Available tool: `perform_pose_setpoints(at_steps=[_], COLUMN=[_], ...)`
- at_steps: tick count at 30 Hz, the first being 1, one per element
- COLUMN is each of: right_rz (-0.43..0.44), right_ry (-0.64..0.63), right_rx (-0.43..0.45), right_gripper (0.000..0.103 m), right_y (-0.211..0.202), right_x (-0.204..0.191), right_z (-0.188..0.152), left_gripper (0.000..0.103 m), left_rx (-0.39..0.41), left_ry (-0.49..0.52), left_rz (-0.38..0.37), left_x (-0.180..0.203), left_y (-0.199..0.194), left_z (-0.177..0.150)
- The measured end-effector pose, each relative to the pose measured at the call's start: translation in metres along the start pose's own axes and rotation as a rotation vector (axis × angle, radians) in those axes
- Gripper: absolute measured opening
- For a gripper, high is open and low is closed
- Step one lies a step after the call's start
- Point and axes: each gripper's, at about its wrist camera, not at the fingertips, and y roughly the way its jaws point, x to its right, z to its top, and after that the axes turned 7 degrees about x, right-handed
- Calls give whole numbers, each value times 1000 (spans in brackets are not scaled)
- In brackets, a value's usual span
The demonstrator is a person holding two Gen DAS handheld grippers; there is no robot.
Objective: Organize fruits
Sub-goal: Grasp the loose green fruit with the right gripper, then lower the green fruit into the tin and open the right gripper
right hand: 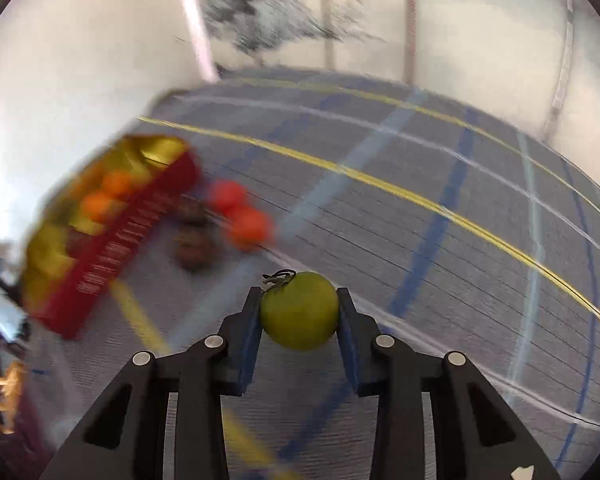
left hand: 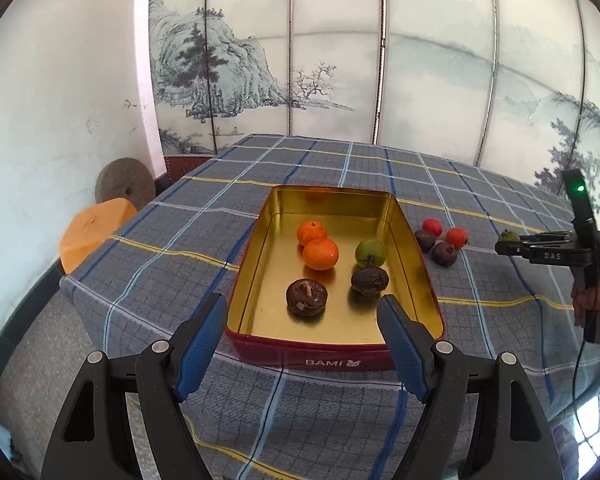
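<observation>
Right jaws: your right gripper (right hand: 299, 312) is clamped on a green fruit (right hand: 299, 310), both pads pressed to its sides, a dry stem at its top.
Left jaws: your left gripper (left hand: 302, 316) stands wide apart with nothing between the pads, poised at the near edge of the tin (left hand: 416, 268).
Tin: a red box with a gold inside, marked BAMI on its near wall, resting on the checked tablecloth (left hand: 172, 248) over the table.
Inside the tin: two oranges (left hand: 320, 254) touching each other, a green-and-red fruit (left hand: 371, 253), and two dark brown fruits (left hand: 306, 297) nearer you.
Beside the tin: two red fruits (left hand: 432, 225) and two dark ones (left hand: 445, 253) lie clustered on the cloth just right of it.
Your hand: seen at the right edge of the left view, holding the right gripper's handle (left hand: 592, 304).
</observation>
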Motion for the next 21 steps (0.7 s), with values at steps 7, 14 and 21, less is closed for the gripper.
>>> perform_pose_setpoints(at_steps=[7,14,21], right_rz=[321,435,375], right_ry=[-108,-223,-272], right_rx=[41,-33,-102], right_gripper=[33,33,33], right_y=[2,59,102], right_x=[-119,-213,-232], right_z=[46,70,72], left_gripper=[77,77,78], left_rx=[-23,-41,-45], left_ry=[-87,-29,25], left_rz=[1,69,104], left_x=[-19,-25,-27], left_y=[1,-6,-8], left_z=[-2,-4,-9])
